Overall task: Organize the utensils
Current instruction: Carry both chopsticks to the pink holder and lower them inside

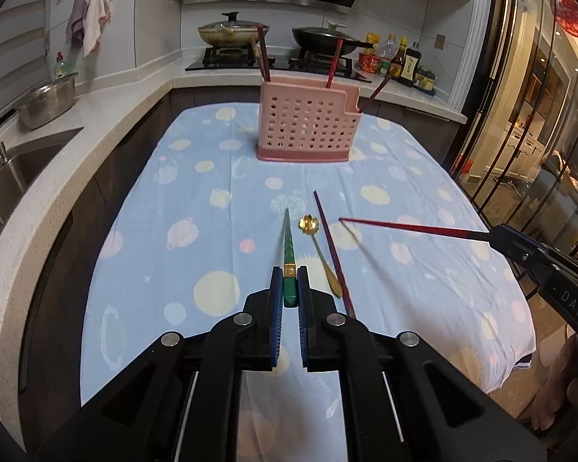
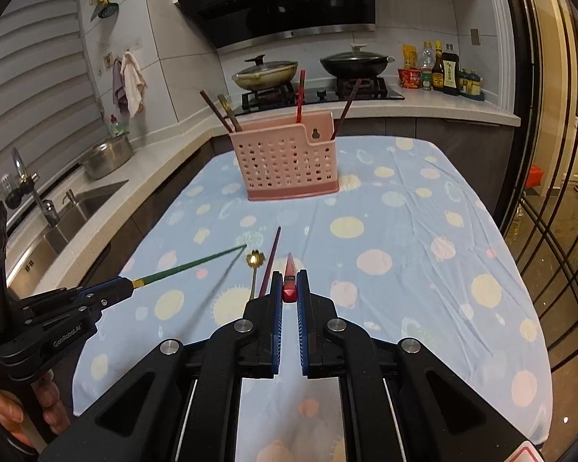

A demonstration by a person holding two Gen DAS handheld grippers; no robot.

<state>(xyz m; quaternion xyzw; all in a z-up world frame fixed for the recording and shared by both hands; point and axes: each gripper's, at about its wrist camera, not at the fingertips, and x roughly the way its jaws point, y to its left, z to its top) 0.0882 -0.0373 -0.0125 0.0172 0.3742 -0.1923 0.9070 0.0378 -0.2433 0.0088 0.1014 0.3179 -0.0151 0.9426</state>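
At the table's far edge, the pink caddy (image 1: pixel 307 127) already holds several chopsticks. My left gripper (image 1: pixel 288 283) clamps a green chopstick (image 1: pixel 288 246); my right gripper (image 2: pixel 289 288) clamps a red chopstick (image 2: pixel 289 279). Mid-table, one dark chopstick (image 1: pixel 333 254) and a gold spoon (image 1: pixel 320 250) remain, I judge.

Dim, cool indoor light, probably from overhead, falls on the surface (image 1: pixel 196 192); warm glare glints off the glass doors (image 1: pixel 539 115). Fisheye bending curves the edges, corners vignette black, and thin soft shadows trail beneath the raised chopsticks.
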